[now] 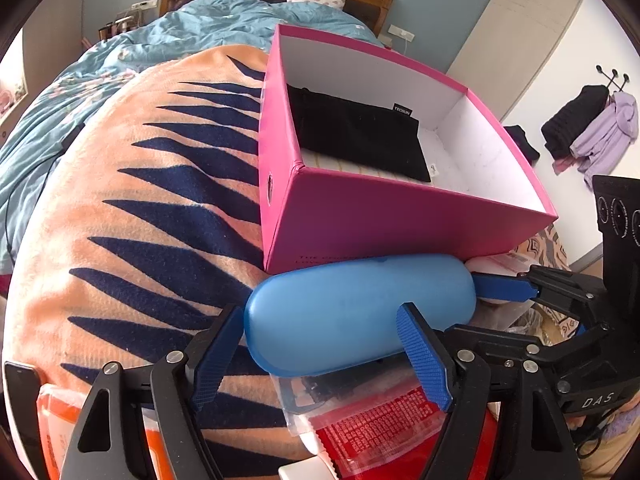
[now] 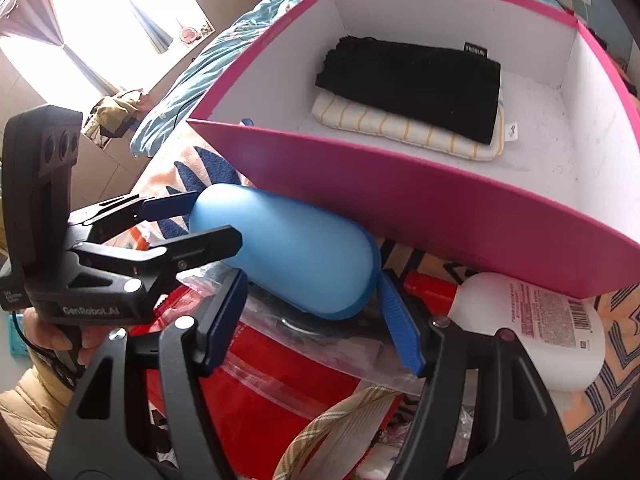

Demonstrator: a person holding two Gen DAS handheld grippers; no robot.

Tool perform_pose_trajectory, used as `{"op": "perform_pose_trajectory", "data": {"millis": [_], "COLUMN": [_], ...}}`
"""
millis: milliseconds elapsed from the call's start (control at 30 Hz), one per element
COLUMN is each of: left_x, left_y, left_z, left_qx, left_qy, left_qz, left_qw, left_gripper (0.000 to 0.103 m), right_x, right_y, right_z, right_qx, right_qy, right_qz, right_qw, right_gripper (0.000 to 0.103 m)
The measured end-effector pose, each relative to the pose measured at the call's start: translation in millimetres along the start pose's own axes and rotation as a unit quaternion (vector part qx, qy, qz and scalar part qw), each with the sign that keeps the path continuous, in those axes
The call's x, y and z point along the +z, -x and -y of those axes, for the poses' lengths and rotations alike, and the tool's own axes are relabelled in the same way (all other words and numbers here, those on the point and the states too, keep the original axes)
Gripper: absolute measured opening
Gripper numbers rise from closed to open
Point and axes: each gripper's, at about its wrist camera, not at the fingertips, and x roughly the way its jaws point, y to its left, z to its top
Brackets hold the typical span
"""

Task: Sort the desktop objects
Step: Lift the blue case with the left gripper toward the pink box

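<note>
The blue case [image 1: 360, 312] lies on the striped blanket [image 1: 140, 220], just before the pink box [image 1: 380, 220]. The left gripper [image 1: 320, 360] and right gripper [image 2: 312, 320] each reach in from opposite ends, fingers spread around the case; whether they pinch it, I cannot tell.

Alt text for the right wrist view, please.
Both tongs, right and left, close around opposite ends of a blue glasses case beside an open pink box holding a black pouch on striped cloth.
</note>
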Motion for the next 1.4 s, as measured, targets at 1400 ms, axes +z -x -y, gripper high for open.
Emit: {"op": "perform_pose_trajectory", "data": {"millis": [1400], "left_x": [10.8], "left_y": [63.4], "left_z": [49.0], "left_qx": [0.018], "left_qy": [-0.049], "left_qz": [0.079], "left_qw": [0.9955], "left_gripper": [0.08], "right_x": [-10.5], "right_y": [74.7], "right_z": [-8.5], "right_qx": [-0.003], "right_qy": [0.052], "right_qz": [0.109], "right_qw": [0.993], "right_gripper": [0.069]}}
